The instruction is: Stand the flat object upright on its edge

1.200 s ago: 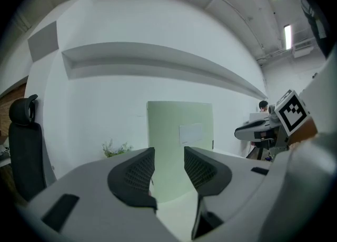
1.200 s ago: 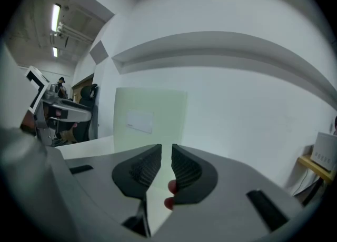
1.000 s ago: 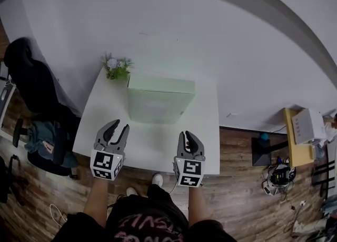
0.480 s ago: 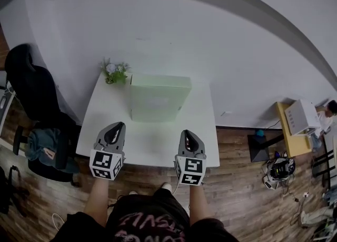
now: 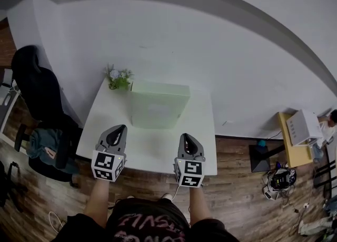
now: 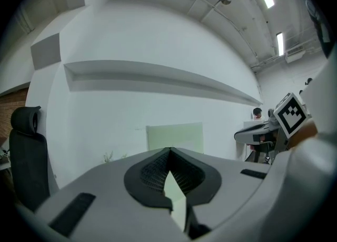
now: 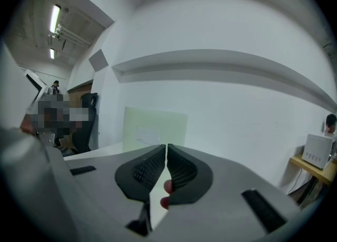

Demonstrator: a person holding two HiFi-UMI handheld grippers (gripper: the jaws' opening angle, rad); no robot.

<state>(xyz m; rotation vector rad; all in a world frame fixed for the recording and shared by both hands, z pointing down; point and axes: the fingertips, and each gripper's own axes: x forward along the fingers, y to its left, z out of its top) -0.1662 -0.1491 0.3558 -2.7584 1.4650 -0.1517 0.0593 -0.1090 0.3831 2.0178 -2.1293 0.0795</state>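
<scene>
Upright green panel: white label, txt illegible.

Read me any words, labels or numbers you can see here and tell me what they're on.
No text reads clearly.
Person's shirt: pink lettering, upside down and cut off, unreadable.
Green panel: pale label, too blurred.
Left gripper and right gripper: square black-and-white markers, no letters.

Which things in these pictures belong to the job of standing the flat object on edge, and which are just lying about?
Job: pale green flat box, already upright; white table; left tool and right tool, both shut and empty.
Lying about: small plant; black chair; yellow side desk.
</scene>
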